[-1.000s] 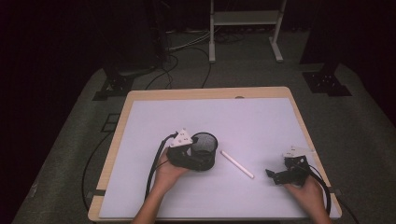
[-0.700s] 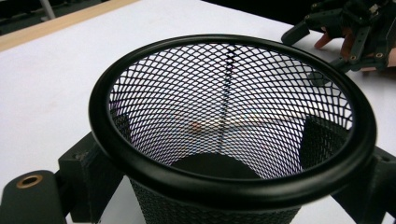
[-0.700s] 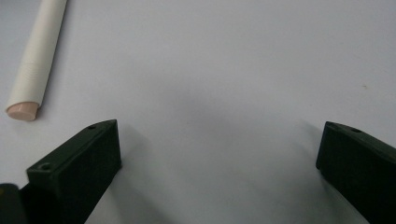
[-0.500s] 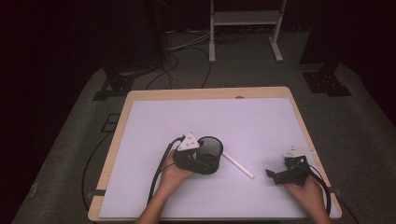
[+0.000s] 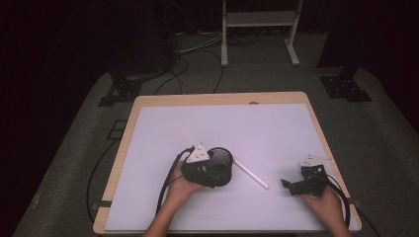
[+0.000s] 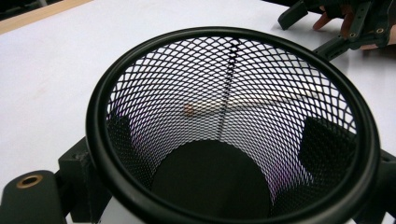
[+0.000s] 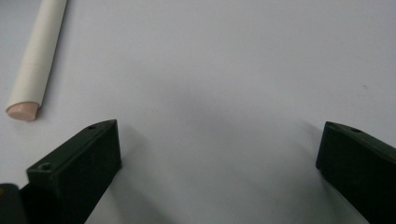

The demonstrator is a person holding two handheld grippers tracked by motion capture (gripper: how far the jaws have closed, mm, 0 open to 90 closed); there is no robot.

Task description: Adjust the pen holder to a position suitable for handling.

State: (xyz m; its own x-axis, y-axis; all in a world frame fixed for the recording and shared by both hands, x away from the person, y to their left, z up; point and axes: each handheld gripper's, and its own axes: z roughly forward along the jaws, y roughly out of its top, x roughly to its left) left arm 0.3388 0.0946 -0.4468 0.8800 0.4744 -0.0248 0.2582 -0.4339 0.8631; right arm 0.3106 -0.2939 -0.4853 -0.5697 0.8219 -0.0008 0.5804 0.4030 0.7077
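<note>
My left gripper [image 5: 213,172] is shut on a black mesh cup [image 5: 223,158], one jaw on each side of its wall. The cup [image 6: 187,84] is tipped, and I look into its open mouth. A white pen [image 5: 251,174] lies on the white sheet just right of the cup, and the pen [image 6: 219,108] shows faintly through the mesh. My right gripper [image 5: 292,186] rests near the front right of the table, open, with nothing between its jaws. In the right gripper view the pen's [image 7: 39,56] blunt end lies ahead and left of the right gripper [image 7: 219,140].
The white sheet [image 5: 237,128] covers a wooden table [image 5: 217,98]. A black cable [image 5: 165,185] trails from the left gripper toward the front left. The other hand and its gripper [image 6: 355,23] appear beyond the cup. A metal stand [image 5: 257,29] and floor cables lie behind the table.
My left gripper has carried the mesh cup a little to the right and toward the front edge, closer to the pen. The right gripper and the pen have stayed put.
</note>
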